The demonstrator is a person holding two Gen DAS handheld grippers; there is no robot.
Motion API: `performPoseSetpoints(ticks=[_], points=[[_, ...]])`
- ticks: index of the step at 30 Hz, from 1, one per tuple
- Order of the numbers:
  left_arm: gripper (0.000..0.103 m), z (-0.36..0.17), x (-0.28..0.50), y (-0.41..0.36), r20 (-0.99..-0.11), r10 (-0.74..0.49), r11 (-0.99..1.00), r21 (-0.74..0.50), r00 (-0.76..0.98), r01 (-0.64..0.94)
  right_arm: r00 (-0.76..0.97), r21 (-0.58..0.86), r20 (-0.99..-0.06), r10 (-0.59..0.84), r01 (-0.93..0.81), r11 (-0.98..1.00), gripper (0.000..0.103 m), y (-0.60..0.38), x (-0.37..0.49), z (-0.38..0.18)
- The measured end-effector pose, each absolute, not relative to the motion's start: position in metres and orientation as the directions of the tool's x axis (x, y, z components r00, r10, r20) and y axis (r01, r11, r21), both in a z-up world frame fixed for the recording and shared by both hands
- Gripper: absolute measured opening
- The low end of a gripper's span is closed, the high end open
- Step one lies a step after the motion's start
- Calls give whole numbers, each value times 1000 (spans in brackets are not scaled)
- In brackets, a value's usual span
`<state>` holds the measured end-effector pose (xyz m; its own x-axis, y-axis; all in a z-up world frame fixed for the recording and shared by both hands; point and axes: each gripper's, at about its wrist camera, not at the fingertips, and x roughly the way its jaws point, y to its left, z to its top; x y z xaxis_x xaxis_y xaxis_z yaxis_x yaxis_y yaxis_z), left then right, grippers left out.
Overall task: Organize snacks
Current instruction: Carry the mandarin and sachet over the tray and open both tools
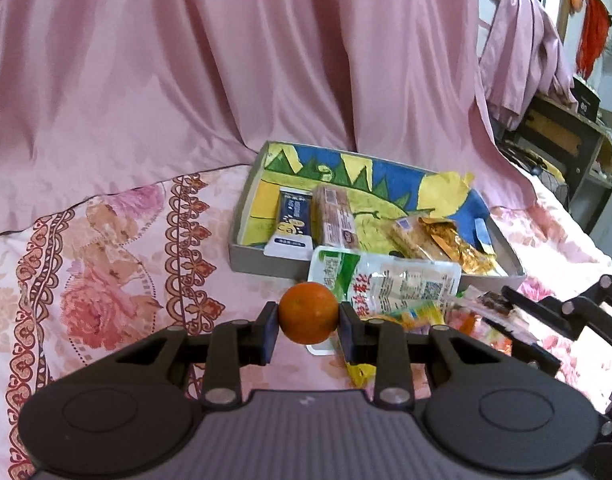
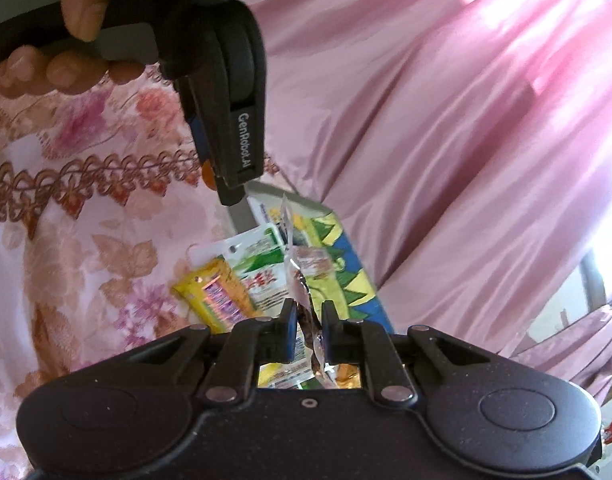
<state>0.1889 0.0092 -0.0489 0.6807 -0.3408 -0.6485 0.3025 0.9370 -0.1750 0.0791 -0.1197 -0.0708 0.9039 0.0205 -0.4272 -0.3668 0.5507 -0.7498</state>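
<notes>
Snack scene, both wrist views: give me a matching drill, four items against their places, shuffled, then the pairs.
Column 1:
1. orange
2. clear-wrapped snack
3. dark blue packet
4. green-and-white pouch

Column 2:
A. lying inside the box, at its left end
B. pinched in the right tongs
C. lying across the box's near wall, partly on the bedspread
D. clamped in the left tongs

Pairs: 1-D, 2-B, 3-A, 4-C
</notes>
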Motion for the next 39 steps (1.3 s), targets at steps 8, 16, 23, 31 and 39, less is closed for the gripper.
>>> performPoseSetpoints(ticks=[8, 16, 23, 31, 39], points=[[35, -41, 190, 3, -608, -343, 937, -160, 717, 312, 930, -759, -366, -9, -293, 582, 11, -131, 88, -56], [35, -33, 228, -20, -543, -361, 933, -220, 758, 286, 940, -743, -339, -41, -241, 624, 10, -146, 125, -55], [35, -40, 276, -28, -510, -338, 938, -257, 791, 235, 947, -807, -308, -88, -211, 552, 10, -157, 172, -80], [35, -70, 318, -29, -583, -318, 944, -272, 748, 188, 932, -799, -348, -103, -237, 553, 10, -165, 227, -104], [35, -94, 329, -37, -646, -295, 953, -253, 704, 167, 906, -786, -409, -106, -291, 545, 10, -160, 236, -132]])
